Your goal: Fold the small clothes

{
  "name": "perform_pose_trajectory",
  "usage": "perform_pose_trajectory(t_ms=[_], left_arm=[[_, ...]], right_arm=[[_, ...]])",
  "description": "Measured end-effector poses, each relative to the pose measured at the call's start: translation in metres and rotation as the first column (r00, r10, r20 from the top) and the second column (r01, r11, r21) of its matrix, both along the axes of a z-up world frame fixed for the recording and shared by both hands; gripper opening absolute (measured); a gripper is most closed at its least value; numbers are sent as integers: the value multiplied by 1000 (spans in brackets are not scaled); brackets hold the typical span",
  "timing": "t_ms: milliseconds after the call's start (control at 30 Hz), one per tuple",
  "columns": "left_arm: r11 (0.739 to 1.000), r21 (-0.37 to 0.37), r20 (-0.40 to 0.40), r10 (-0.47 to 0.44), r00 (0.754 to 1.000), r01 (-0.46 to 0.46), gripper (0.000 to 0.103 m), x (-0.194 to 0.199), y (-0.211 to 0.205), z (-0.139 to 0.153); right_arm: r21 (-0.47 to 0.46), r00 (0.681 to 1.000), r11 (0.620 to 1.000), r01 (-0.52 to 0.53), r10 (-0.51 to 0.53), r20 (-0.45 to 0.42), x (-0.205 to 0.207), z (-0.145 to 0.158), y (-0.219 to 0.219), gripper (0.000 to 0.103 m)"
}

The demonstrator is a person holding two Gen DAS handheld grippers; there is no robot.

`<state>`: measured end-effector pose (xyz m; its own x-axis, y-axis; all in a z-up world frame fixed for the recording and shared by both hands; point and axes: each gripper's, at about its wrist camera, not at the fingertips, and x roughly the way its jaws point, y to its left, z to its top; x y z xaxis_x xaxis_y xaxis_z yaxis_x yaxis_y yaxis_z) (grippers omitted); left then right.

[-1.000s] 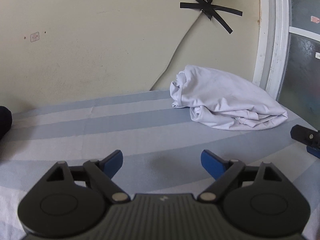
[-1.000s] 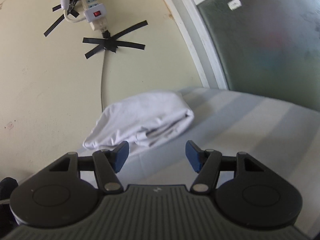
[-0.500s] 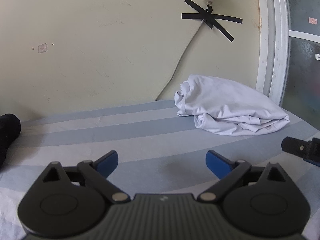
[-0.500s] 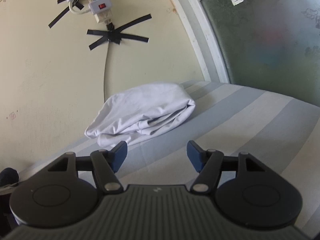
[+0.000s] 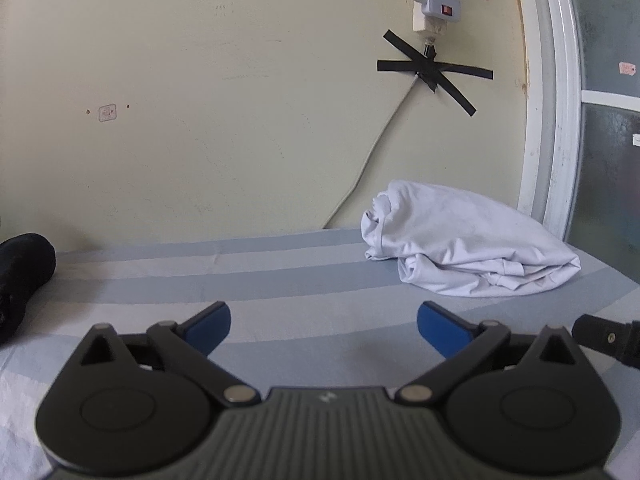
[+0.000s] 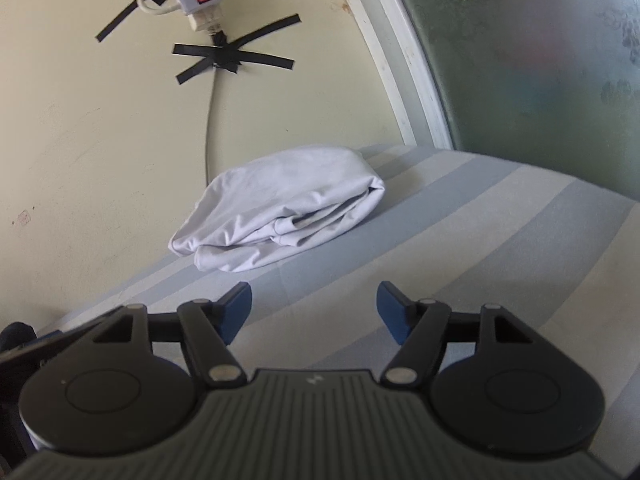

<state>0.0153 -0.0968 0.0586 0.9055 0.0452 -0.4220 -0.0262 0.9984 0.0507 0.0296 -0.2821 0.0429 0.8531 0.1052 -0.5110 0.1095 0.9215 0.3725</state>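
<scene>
Folded white garment (image 5: 460,252) resting on striped sheet (image 5: 280,280), ahead and to the right of the left gripper (image 5: 323,326), ahead and slightly left of the right gripper (image 6: 314,312), well clear of both. Jaws of the 2 grippers opening, nothing between the blue fingertips (image 5: 210,326). Bundle loosely stacked near the wall (image 5: 200,120), layers gaping along the near edge: likely to slump or unfold if snagged by an open finger on a careless pass.

The white garment (image 5: 460,244) is soft, creased cloth. The striped sheet (image 5: 280,280) looks matt woven fabric. The wall (image 5: 200,120) is dull, scuffed paint
</scene>
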Motion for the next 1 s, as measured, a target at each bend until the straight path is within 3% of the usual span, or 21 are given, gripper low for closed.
perform_pose_trajectory(t_ms=[167,600,800,1000], left_arm=[[999,18,81,37,996,-38,103,-9,0,2],[995,-60,-7,80,997,-81,103,1,17,0],[994,-106,-15,13,1000,-14,103,0,21,-2],[999,-32,32,-22,999,23,103,-8,6,-2]], right_arm=[[-58,999,998,-21,23,31,-1,3,9,75],[-42,999,999,-27,28,20,3,1,8,75],[-42,999,999,-27,28,20,3,1,8,76],[-43,999,999,-26,27,20,3,1,8,76]])
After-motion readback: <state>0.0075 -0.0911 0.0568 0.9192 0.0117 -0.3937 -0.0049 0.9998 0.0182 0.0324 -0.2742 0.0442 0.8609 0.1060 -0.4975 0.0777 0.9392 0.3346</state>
